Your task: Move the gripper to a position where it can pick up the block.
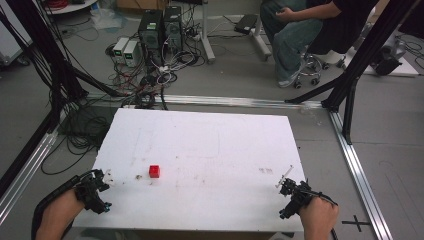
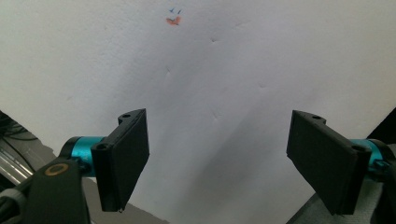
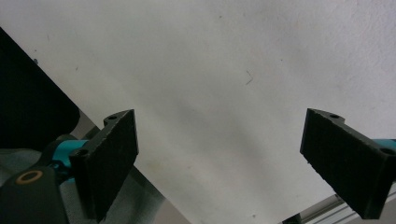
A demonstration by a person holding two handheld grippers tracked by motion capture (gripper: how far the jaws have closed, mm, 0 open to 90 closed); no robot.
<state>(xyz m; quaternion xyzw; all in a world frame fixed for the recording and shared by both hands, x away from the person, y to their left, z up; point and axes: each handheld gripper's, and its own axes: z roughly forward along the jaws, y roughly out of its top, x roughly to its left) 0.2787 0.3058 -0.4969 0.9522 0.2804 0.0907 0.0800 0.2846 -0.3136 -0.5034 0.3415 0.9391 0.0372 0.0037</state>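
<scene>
Black ribbed pads on both my grippers, nothing between them. My left gripper (image 2: pixel 217 163) has its jaws spread wide over bare white board, teal barrels behind each pad; a small orange-and-blue scribble (image 2: pixel 173 18) sits on the board far ahead of it. My right gripper (image 3: pixel 233 163) is also spread wide, empty, over white board with a faint short pen tick (image 3: pixel 249 77) ahead, board edge running diagonally under the left jaw. From the high view, left gripper (image 1: pixel 106 180) sits at the near-left edge of the white table (image 1: pixel 210 140), right gripper (image 1: pixel 284 184) at the near-right edge, both hands coming in from the bottom, well apart from each other. A small red cube (image 1: pixel 154 171) lies on the table, nearer my left gripper but not touching it, clear of both. Beyond the table: grey floor, computer towers (image 1: pixel 160 27) with tangled cables, black frame posts, a seated person (image 1: pixel 305 30) on a wheeled stool.
</scene>
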